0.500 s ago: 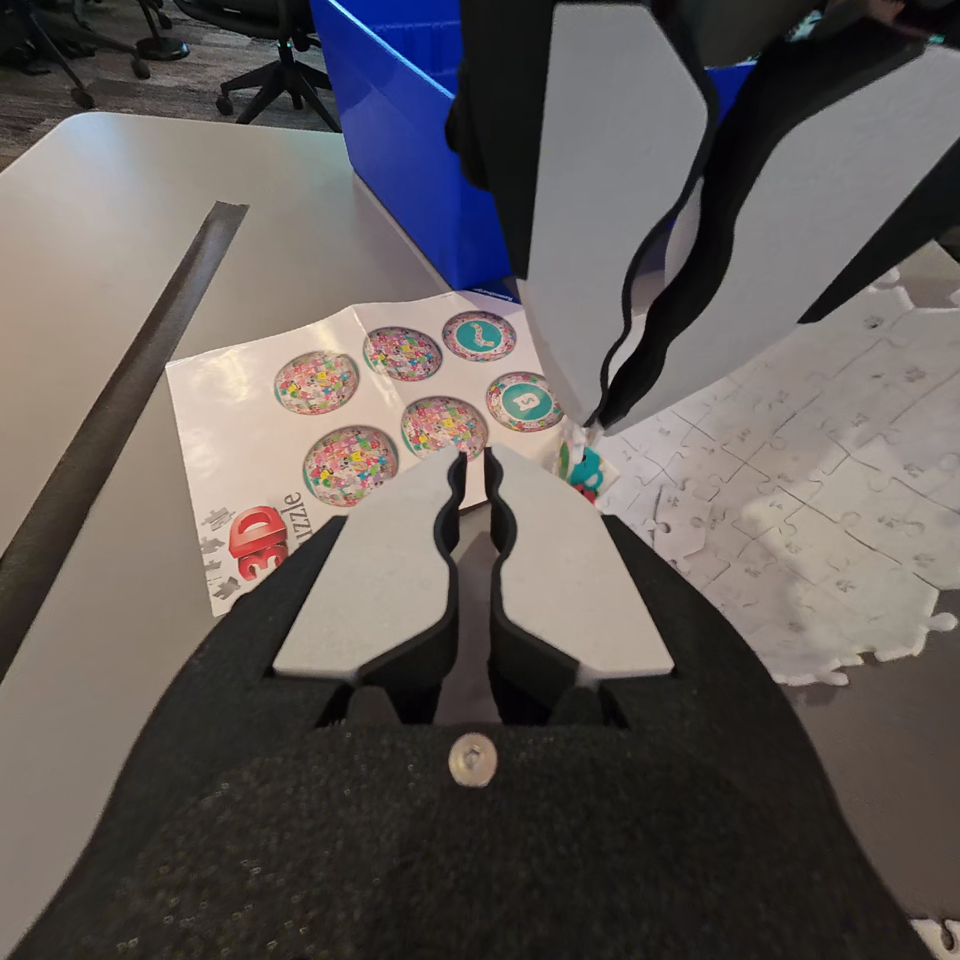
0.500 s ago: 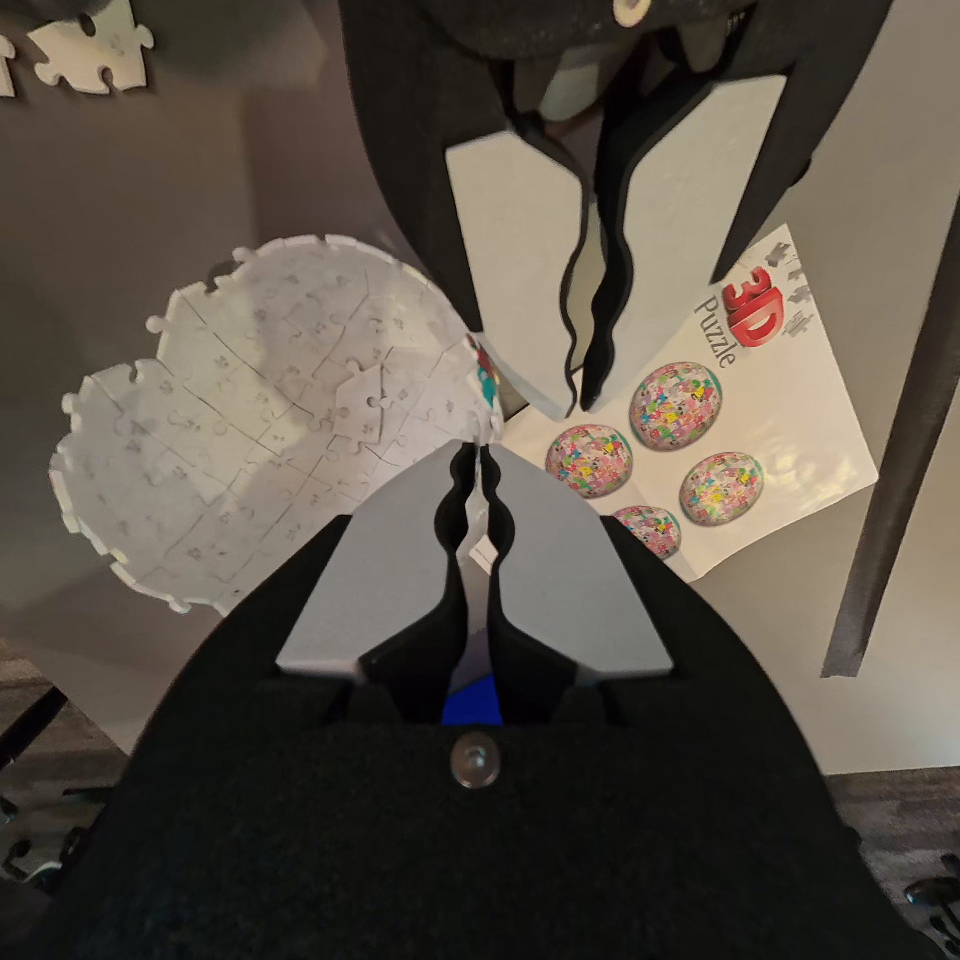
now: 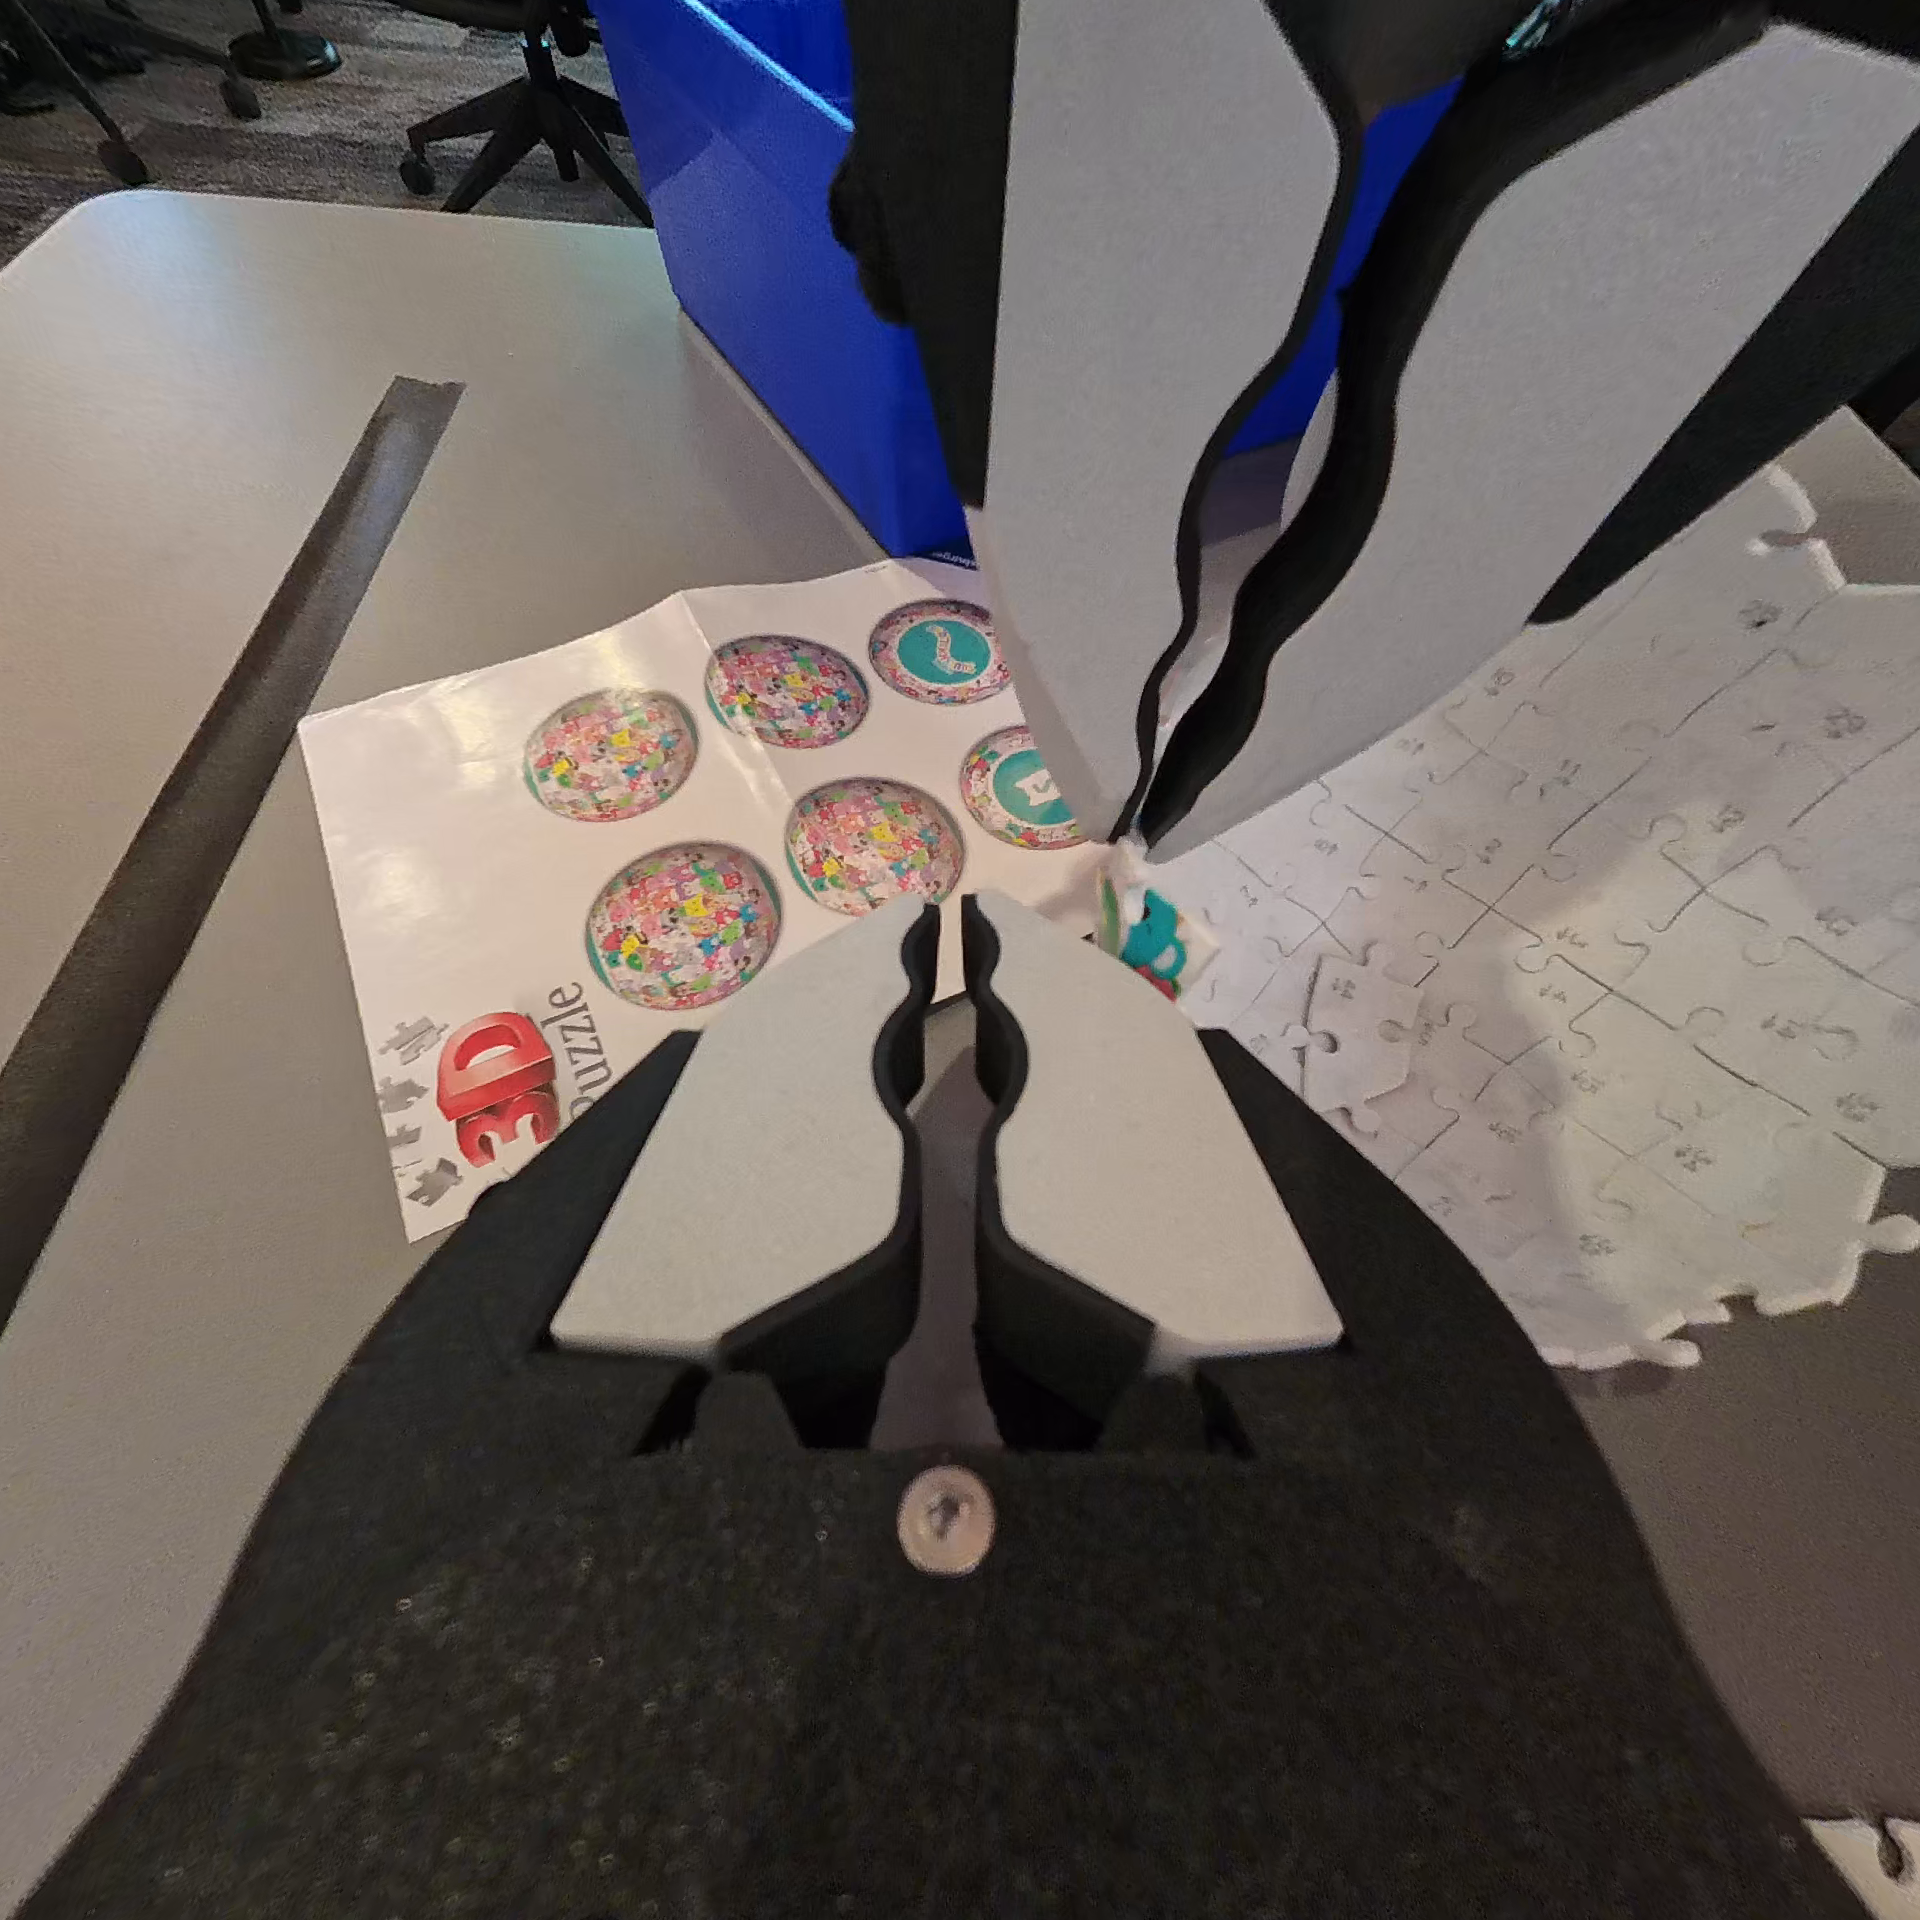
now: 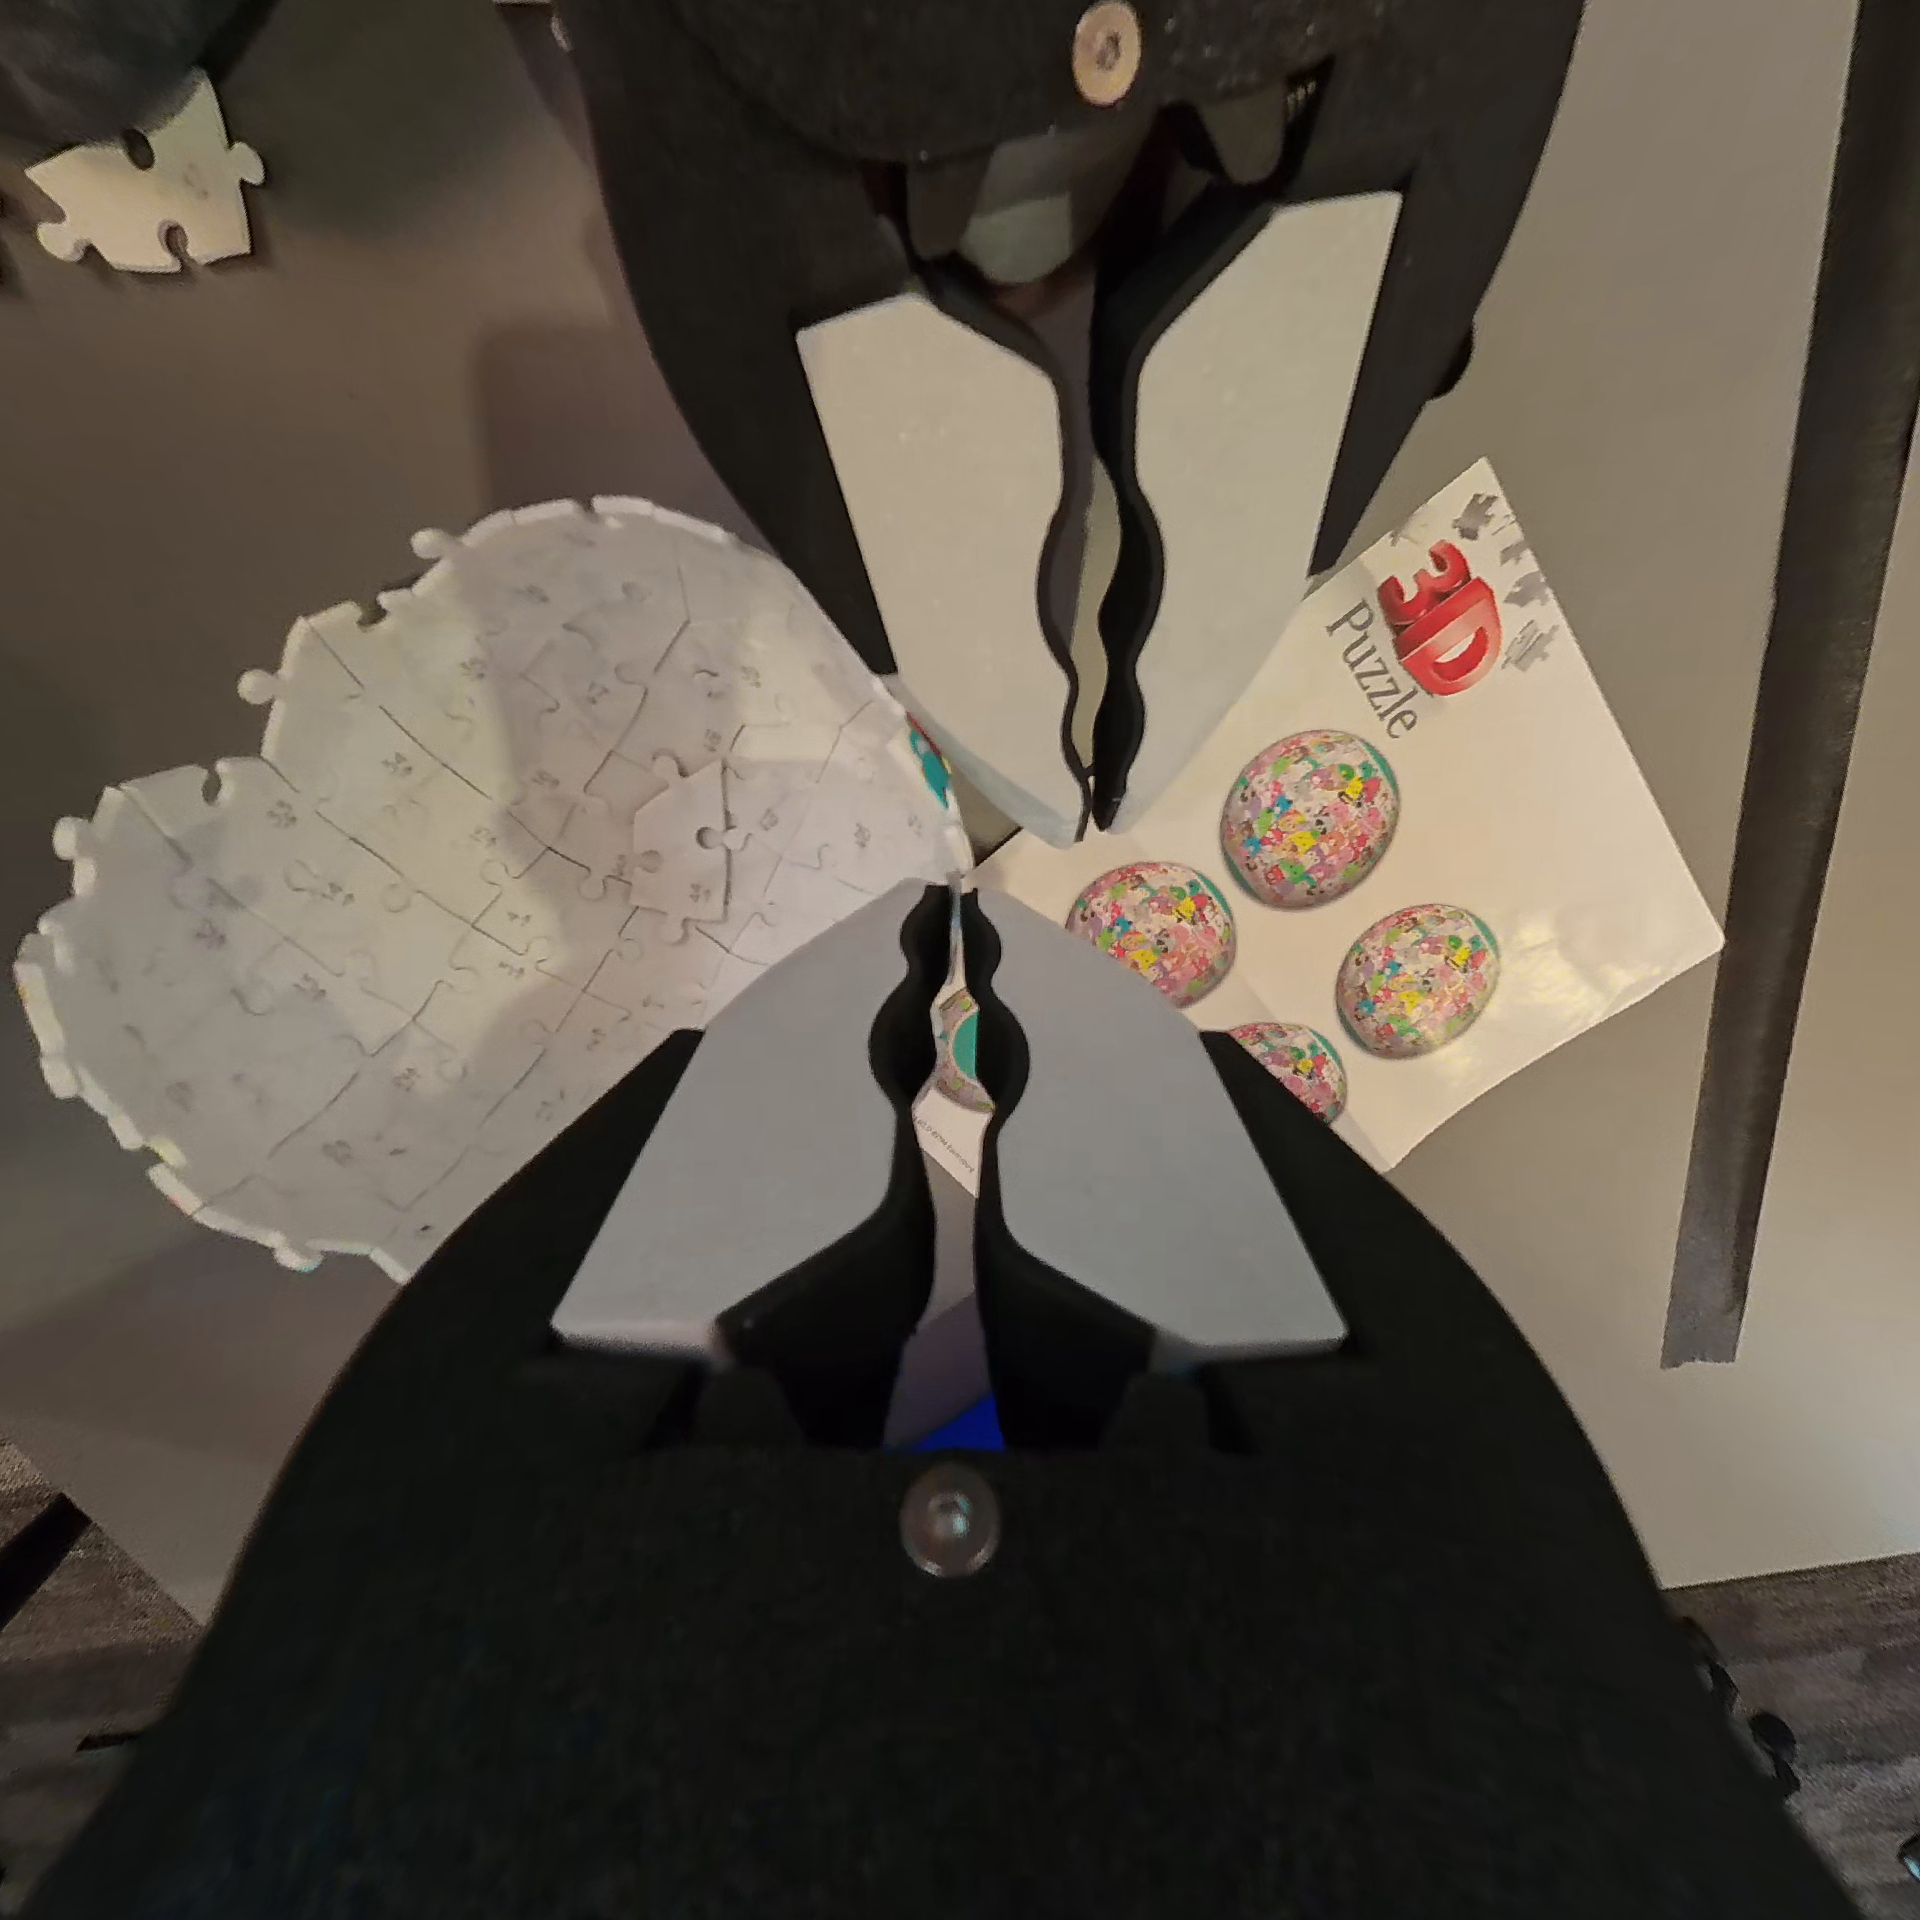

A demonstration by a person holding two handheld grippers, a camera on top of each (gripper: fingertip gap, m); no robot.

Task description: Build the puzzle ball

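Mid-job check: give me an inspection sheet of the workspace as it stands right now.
Surface: grey table with a dark strip running along it.
Job's things: half-built puzzle shell, white inside facing up; one piece lying loose inside it; instruction sheet beside it.
Clutter: stray puzzle piece apart from the shell; blue bin at the table's far edge.
Grippers: right gripper pinching the shell's rim; left gripper almost closed, holding nothing, beside the rim.
Cables: nothing seen.
Surroundings: office chairs on carpet.
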